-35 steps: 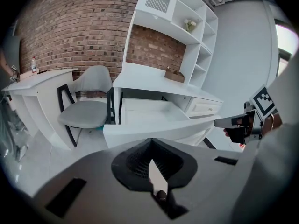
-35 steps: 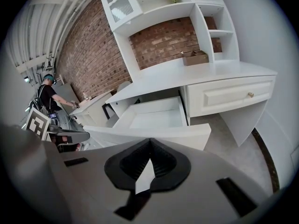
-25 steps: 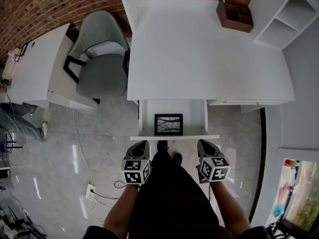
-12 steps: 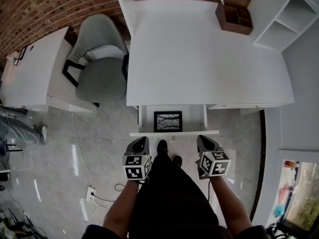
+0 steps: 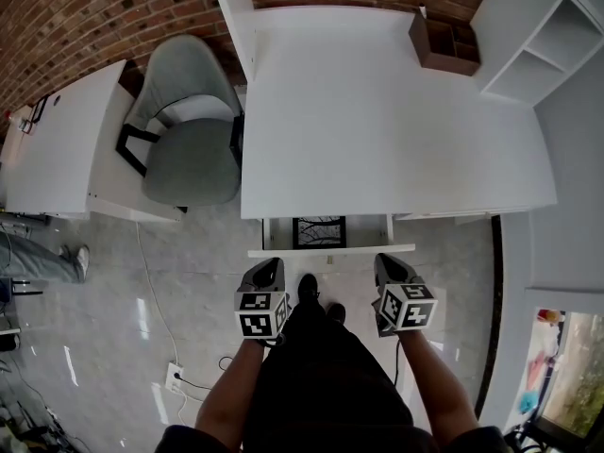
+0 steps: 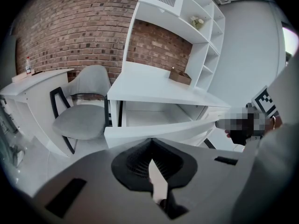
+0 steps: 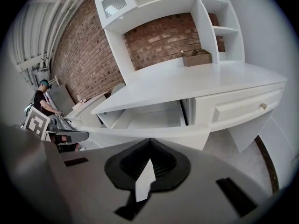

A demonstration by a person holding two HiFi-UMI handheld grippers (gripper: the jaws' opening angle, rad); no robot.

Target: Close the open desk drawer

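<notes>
The white desk (image 5: 377, 111) has its middle drawer (image 5: 330, 250) partly pulled out, with a framed picture (image 5: 319, 231) lying inside, half hidden under the desktop. My left gripper (image 5: 265, 270) is shut and empty, its tip at the left part of the drawer front. At the right part, my right gripper (image 5: 389, 266) is likewise shut and holds nothing. In the left gripper view the drawer front (image 6: 159, 130) fills the space just beyond the left gripper (image 6: 152, 143). In the right gripper view the right gripper (image 7: 150, 143) points at the drawer front (image 7: 149, 133) in the same way.
A grey chair (image 5: 189, 135) stands left of the desk, beside a second white desk (image 5: 57, 149). A brown wooden organizer (image 5: 444, 38) sits at the desk's back, with white shelves (image 5: 543, 31) to the right. A floor socket with a cable (image 5: 174, 377) lies near my left. A shut drawer with a knob (image 7: 263, 106) is on the right.
The drawer has slid further in under the desktop, so less of the framed picture shows. Both grippers have moved forward with the drawer front.
</notes>
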